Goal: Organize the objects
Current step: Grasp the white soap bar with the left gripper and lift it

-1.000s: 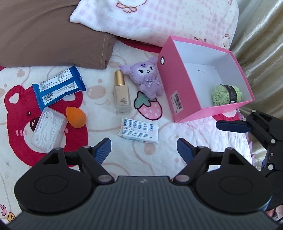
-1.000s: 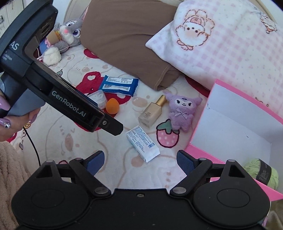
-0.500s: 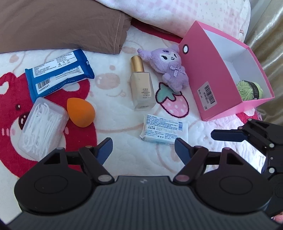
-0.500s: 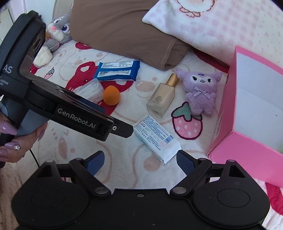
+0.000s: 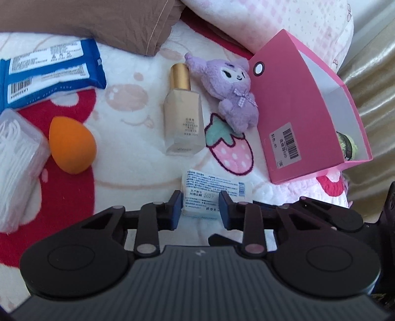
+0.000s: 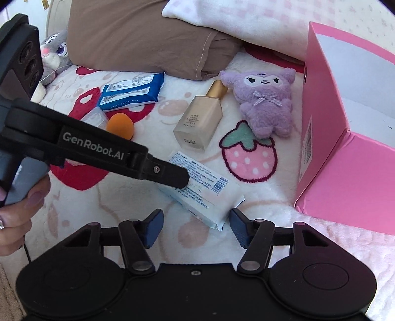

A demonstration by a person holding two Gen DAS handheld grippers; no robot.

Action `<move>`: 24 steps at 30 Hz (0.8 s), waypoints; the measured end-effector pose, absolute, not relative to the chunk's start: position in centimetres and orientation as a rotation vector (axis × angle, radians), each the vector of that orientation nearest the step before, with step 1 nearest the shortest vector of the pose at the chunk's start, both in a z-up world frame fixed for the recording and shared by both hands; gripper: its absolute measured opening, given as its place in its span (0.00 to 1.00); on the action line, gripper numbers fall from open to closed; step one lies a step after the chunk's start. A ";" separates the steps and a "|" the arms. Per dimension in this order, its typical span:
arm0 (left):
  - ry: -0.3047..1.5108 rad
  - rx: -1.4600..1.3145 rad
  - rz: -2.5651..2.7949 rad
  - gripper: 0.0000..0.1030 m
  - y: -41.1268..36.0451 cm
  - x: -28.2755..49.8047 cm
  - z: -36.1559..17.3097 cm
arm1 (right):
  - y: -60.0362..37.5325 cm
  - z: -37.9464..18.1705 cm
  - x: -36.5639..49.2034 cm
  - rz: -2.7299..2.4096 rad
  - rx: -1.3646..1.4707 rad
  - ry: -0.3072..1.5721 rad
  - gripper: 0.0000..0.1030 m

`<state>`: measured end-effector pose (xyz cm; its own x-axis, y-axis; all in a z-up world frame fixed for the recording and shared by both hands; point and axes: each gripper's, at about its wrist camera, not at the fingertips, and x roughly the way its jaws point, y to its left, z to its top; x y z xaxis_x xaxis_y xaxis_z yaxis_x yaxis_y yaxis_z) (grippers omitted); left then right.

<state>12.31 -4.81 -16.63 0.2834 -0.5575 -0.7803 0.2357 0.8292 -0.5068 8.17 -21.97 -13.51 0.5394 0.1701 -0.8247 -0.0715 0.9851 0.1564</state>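
Note:
A white wipes packet (image 5: 212, 190) lies on the blanket. My left gripper (image 5: 200, 208) has closed its blue pads on the packet's near end. From the right wrist view the left gripper (image 6: 172, 176) reaches over the packet (image 6: 205, 197). My right gripper (image 6: 196, 228) is open and empty just in front of the packet. A pink box (image 5: 296, 111) stands at the right with green yarn (image 5: 346, 145) inside. A foundation bottle (image 5: 184, 116), a purple plush (image 5: 232, 91), an orange sponge (image 5: 71, 145), a blue wipes pack (image 5: 47, 74) and a clear floss-pick box (image 5: 17, 158) lie around.
A brown pillow (image 6: 148, 34) and a pink checked pillow (image 6: 246, 19) lie at the back. A grey bunny plush (image 6: 55, 53) sits at the far left. A gold curtain (image 5: 370, 74) hangs right of the pink box (image 6: 345, 148).
My left gripper came down and forward onto the white packet and its jaws closed on it. My right gripper moved closer to the packet and narrowed a little.

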 end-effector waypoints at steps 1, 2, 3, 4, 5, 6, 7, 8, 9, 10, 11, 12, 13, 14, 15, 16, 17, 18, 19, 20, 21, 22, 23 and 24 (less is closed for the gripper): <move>1.191 -0.344 -0.547 0.30 -4.7 12.0 -16.7 | -22.1 -13.4 8.0 0.142 0.107 0.989 0.63; 1.212 -0.378 -0.554 0.30 -4.5 11.7 -16.9 | -22.2 -13.3 7.9 0.134 0.106 0.989 0.64; 1.240 -0.418 -0.562 0.30 -4.4 11.4 -17.2 | -22.3 -13.3 7.7 0.128 0.106 0.990 0.66; 1.260 -0.451 -0.560 0.30 -4.4 11.2 -17.6 | -22.4 -13.4 7.6 0.129 0.104 0.992 0.68; 1.268 -0.470 -0.549 0.30 -4.4 11.1 -17.8 | -22.4 -13.5 7.6 0.140 0.100 0.995 0.72; 1.277 -0.482 -0.538 0.30 -4.5 11.0 -18.2 | -22.4 -13.6 7.5 0.146 0.094 0.991 0.73; 1.285 -0.497 -0.524 0.30 -4.5 11.1 -18.5 | -22.3 -13.8 7.5 0.154 0.084 0.987 0.75; 1.292 -0.523 -0.502 0.31 -4.5 11.2 -18.8 | -22.1 -14.0 7.7 0.170 0.075 0.989 0.81; 1.305 -0.567 -0.480 0.35 -4.3 11.3 -19.4 | -21.9 -14.4 7.8 0.183 0.065 0.992 0.86; 1.308 -0.595 -0.474 0.35 -4.2 11.3 -19.7 | -21.7 -14.8 7.9 0.183 0.046 0.993 0.86; 1.304 -0.601 -0.475 0.35 -4.1 11.4 -19.8 | -21.4 -15.1 7.9 0.176 0.024 0.983 0.86; 1.297 -0.602 -0.475 0.35 -4.1 11.4 -19.8 | -21.2 -15.2 7.9 0.170 0.006 0.965 0.86; 1.287 -0.595 -0.472 0.34 -4.1 11.3 -19.7 | -21.0 -15.2 7.8 0.163 -0.003 0.950 0.86; 1.278 -0.580 -0.472 0.32 -4.3 11.2 -19.5 | -20.9 -15.2 7.8 0.155 -0.003 0.944 0.85; 1.261 -0.560 -0.469 0.29 -4.4 11.0 -19.2 | -20.9 -15.1 7.6 0.146 -0.002 0.935 0.81; 1.245 -0.543 -0.471 0.28 -4.6 10.8 -19.0 | -20.9 -15.0 7.5 0.147 -0.003 0.926 0.79; 1.234 -0.525 -0.473 0.27 -4.8 10.6 -18.7 | -20.8 -14.8 7.3 0.146 -0.011 0.918 0.78; 1.224 -0.506 -0.476 0.27 -5.0 10.4 -18.4 | -20.8 -14.6 7.1 0.145 -0.019 0.913 0.78; 1.214 -0.486 -0.480 0.27 -5.2 10.1 -17.9 | -20.7 -14.4 6.9 0.146 -0.026 0.908 0.78; 1.201 -0.467 -0.484 0.27 -5.3 9.7 -17.3 | -20.5 -14.0 6.6 0.148 -0.033 0.899 0.78; 1.185 -0.450 -0.489 0.27 -5.4 9.3 -16.6 | -20.4 -13.4 6.2 0.148 -0.041 0.884 0.78; 1.168 -0.439 -0.493 0.27 -5.4 8.9 -15.7 | -20.2 -12.8 5.8 0.148 -0.054 0.867 0.78; 1.152 -0.429 -0.497 0.27 -5.4 8.4 -14.9 | -20.0 -12.0 5.4 0.149 -0.071 0.847 0.78; 1.132 -0.422 -0.504 0.27 -5.0 7.9 -13.7 | -19.7 -11.2 5.0 0.147 -0.085 0.830 0.78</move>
